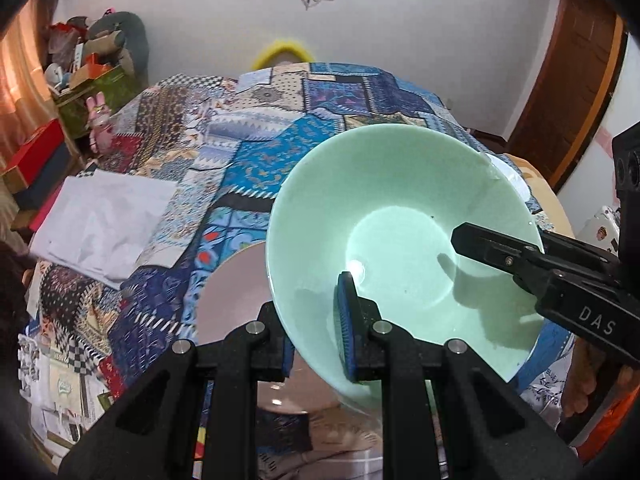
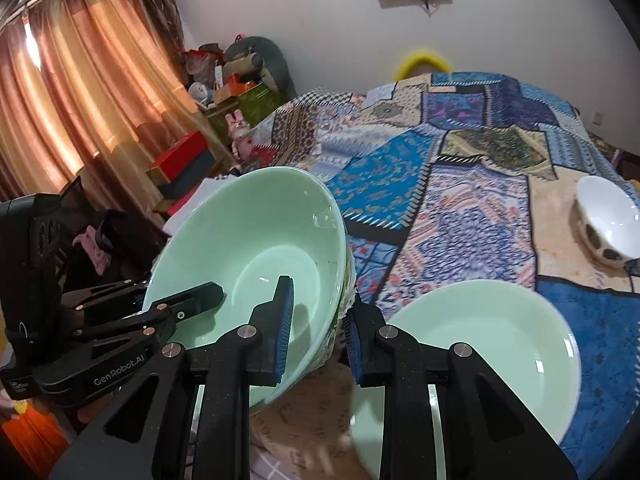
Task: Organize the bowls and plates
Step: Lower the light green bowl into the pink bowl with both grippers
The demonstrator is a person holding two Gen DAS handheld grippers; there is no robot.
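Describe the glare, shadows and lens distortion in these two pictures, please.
Left wrist view: a bright glare spot sits inside the pale green glazed bowl, the right gripper casts a soft shadow on its wall, and the fisheye darkens the corners. Right wrist view: sunlit orange curtains glow strongly, small highlights streak the bowl, and the patchwork bedspread bulges.

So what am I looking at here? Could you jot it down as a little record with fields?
Surface: patchwork bedspread
Held item: green bowl, tilted, lifted off the surface
Left gripper: shut on the bowl's rim
Right gripper: shut on the opposite rim
Nearby: green plate, white bowl, pink plate partly under the green bowl
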